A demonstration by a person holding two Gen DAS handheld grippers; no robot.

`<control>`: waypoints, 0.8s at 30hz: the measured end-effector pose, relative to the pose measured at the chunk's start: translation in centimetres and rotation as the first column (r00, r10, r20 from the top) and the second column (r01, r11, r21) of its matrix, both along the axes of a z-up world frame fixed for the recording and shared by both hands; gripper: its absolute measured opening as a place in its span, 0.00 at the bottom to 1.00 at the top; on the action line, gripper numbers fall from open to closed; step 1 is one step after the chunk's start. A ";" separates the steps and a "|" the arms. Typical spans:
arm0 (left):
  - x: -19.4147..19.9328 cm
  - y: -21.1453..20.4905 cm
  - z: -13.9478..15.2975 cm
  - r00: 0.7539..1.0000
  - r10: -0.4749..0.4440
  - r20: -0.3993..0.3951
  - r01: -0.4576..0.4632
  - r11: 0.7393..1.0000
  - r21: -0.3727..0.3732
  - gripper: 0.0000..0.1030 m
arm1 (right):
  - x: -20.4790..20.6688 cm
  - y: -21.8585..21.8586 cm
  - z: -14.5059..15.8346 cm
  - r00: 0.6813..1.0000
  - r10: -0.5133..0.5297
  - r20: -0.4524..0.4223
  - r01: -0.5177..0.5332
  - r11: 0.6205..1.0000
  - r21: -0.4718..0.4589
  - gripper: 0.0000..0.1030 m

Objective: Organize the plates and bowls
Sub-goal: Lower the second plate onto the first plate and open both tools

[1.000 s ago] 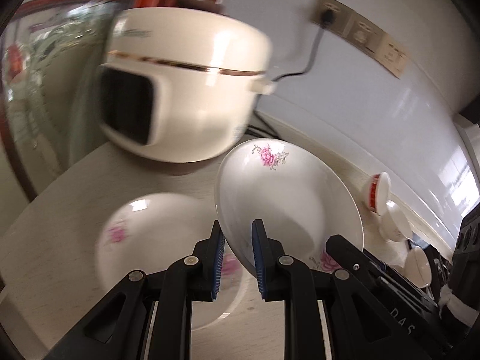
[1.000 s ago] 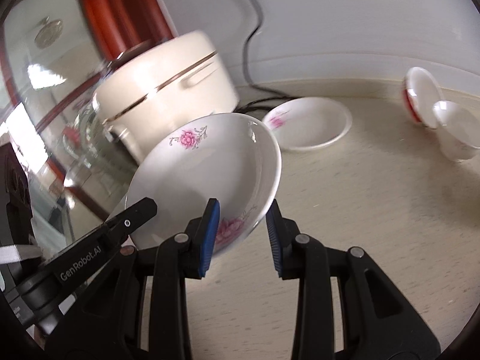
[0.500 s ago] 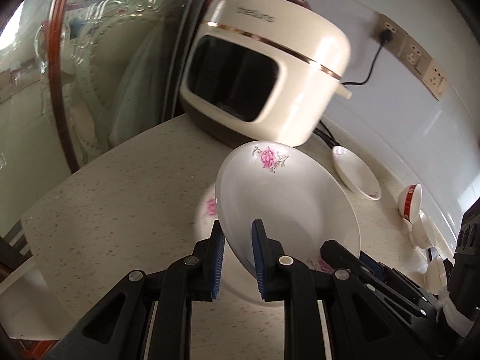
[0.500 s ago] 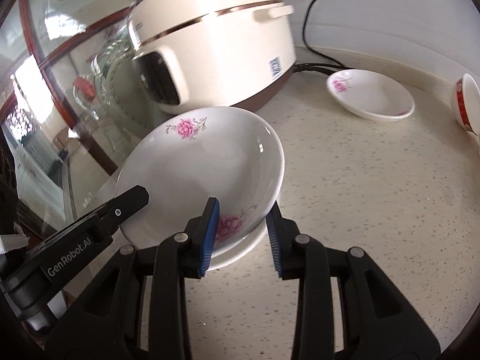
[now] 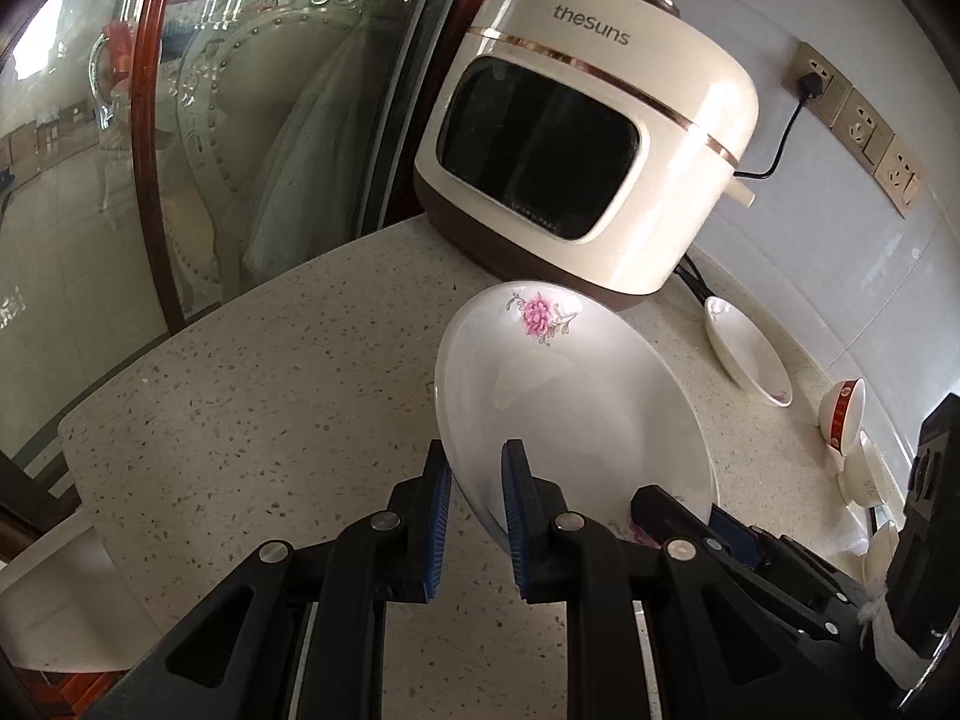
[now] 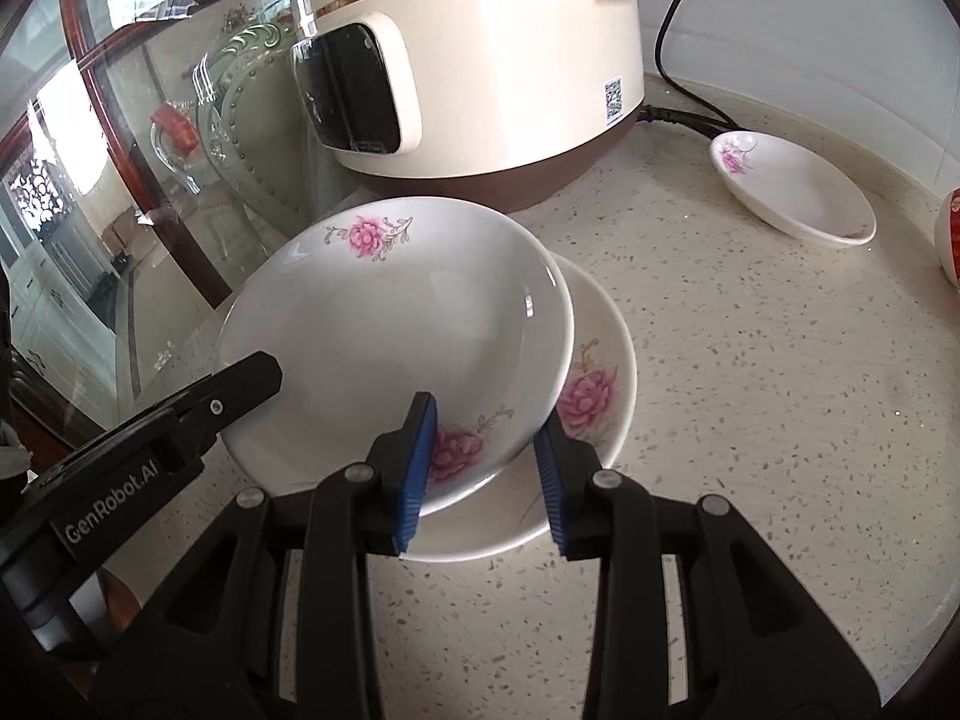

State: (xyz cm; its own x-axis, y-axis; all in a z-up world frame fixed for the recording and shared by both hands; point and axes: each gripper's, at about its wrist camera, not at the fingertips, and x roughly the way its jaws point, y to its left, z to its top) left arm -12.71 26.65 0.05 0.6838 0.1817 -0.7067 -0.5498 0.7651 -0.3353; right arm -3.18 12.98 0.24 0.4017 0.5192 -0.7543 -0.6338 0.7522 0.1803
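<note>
A white plate with pink flowers (image 5: 570, 408) is held between both grippers, low over a second flowered plate (image 6: 600, 384) on the counter. My left gripper (image 5: 474, 480) is shut on its left rim. My right gripper (image 6: 483, 438) is shut on its near rim and also shows in the left wrist view (image 5: 708, 528). The held plate (image 6: 384, 324) tilts up at the left and hides most of the lower plate. A third flowered plate (image 6: 792, 189) lies apart at the back right, also in the left wrist view (image 5: 747, 351).
A cream rice cooker (image 5: 588, 132) stands right behind the plates, its cord running to wall sockets (image 5: 852, 120). A glass cabinet door with a red frame (image 5: 150, 120) borders the counter's left edge. Small bowls, one red-banded (image 5: 843, 414), stand at the far right.
Both grippers have carried the plate left and down, from near the back of the counter to just above the plate in front of the rice cooker. Grips are unchanged.
</note>
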 end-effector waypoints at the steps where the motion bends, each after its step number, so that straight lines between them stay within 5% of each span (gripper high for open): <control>1: -0.1 0.1 0.1 1.000 0.000 0.001 0.000 1.000 0.000 0.17 | 0.1 0.0 -0.1 1.000 0.002 -0.001 -0.002 1.000 0.002 0.36; 12: 0.6 -0.4 -0.1 1.000 -0.015 -0.019 0.015 1.000 0.017 0.17 | -0.3 0.1 0.0 0.999 -0.007 0.050 0.009 0.999 -0.032 0.41; 24: 1.7 -1.1 -0.5 0.998 -0.046 -0.038 0.048 0.998 0.040 0.17 | -1.1 -0.4 0.1 0.997 -0.004 0.078 0.006 0.999 -0.032 0.65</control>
State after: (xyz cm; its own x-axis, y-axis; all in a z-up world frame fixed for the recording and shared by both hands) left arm -11.00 25.57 -0.43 0.6655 0.1796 -0.7245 -0.5246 0.8030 -0.2828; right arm -4.26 12.56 0.34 0.4624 0.4932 -0.7369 -0.6411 0.7601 0.1064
